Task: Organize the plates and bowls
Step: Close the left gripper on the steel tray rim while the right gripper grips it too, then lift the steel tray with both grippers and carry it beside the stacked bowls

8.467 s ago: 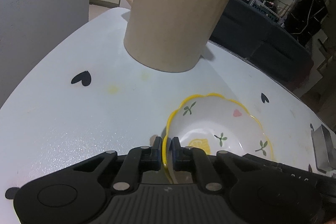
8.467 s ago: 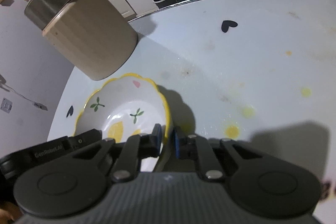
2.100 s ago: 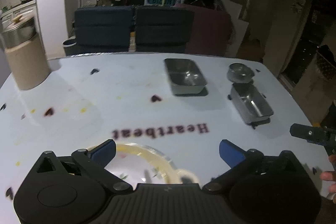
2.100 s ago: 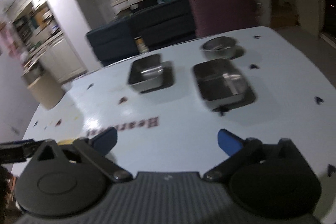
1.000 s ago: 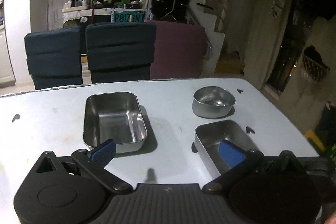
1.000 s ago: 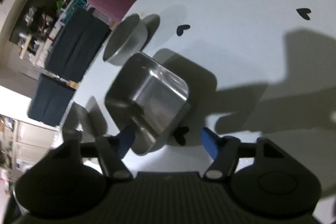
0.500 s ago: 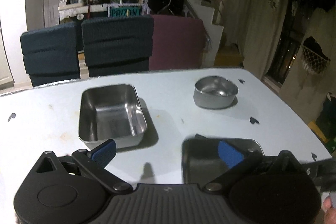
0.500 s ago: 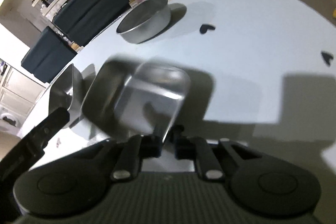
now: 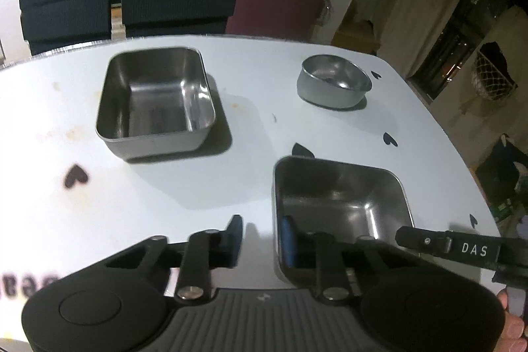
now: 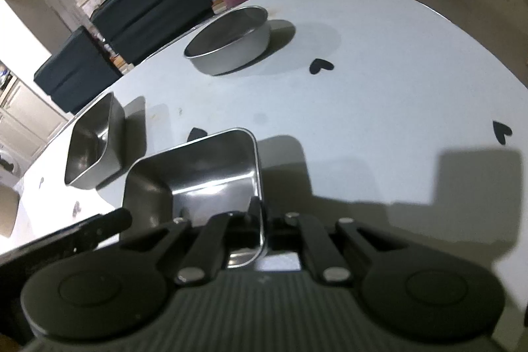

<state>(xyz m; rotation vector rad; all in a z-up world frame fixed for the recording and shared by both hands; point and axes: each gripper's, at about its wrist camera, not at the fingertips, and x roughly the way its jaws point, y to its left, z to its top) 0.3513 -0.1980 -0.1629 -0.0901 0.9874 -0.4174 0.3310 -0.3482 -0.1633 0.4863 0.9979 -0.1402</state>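
While my right gripper (image 10: 262, 221) clamps near steel tray (image 10: 204, 174) wall, left gripper (image 9: 259, 235) jaws, just narrowing, straddle opposite wall; contact unclear.

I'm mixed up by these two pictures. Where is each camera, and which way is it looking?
Left wrist: sits on the left gripper, looking down its fingers at the near steel tray; a fingertip shows bottom right.
Right wrist: sits on the right gripper, looking along its fingers clamped on that tray's wall.
Both share: the near tray, far tray, round bowl, white table.
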